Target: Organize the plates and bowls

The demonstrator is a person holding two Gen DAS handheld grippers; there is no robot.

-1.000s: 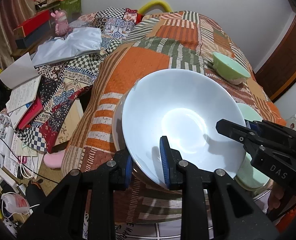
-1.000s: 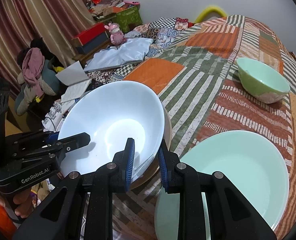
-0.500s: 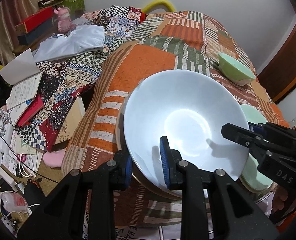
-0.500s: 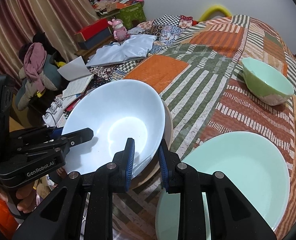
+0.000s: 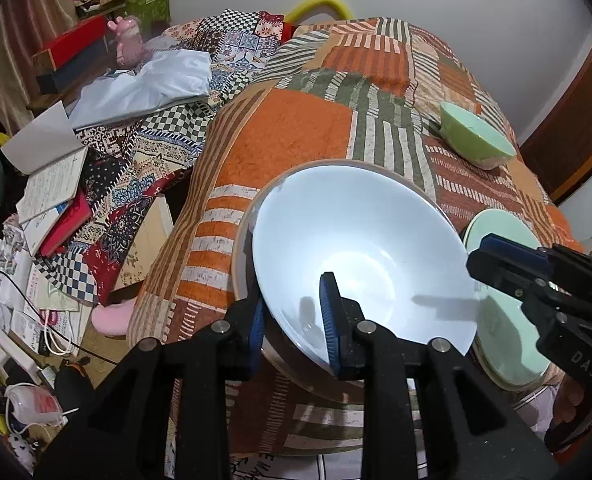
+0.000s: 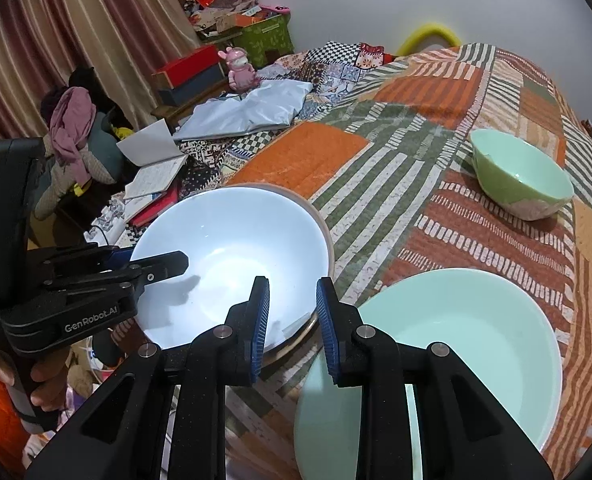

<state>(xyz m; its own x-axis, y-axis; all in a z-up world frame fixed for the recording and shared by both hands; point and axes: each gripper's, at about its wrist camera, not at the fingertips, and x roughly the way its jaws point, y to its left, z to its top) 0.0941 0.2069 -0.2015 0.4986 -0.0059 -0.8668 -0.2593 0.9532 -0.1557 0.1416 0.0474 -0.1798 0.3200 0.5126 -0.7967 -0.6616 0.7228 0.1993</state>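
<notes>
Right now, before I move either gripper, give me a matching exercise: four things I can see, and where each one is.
Things:
1. white bowl
2. small green bowl
3. green plate
4. pink toy

Places:
A. beside the red box, off the quilt
B. near edge of the quilt, right of the white bowl
C. rim between the left gripper pads
D. alone, far across the quilt

Pairs: 1-C, 2-D, 3-B, 4-A

The left gripper (image 5: 293,314) points steeply downward, its blue pads clamped on the near rim of the white bowl (image 5: 360,248). The right gripper (image 6: 291,320), likewise angled down, has its jaws nearly closed with nothing between them.
</notes>
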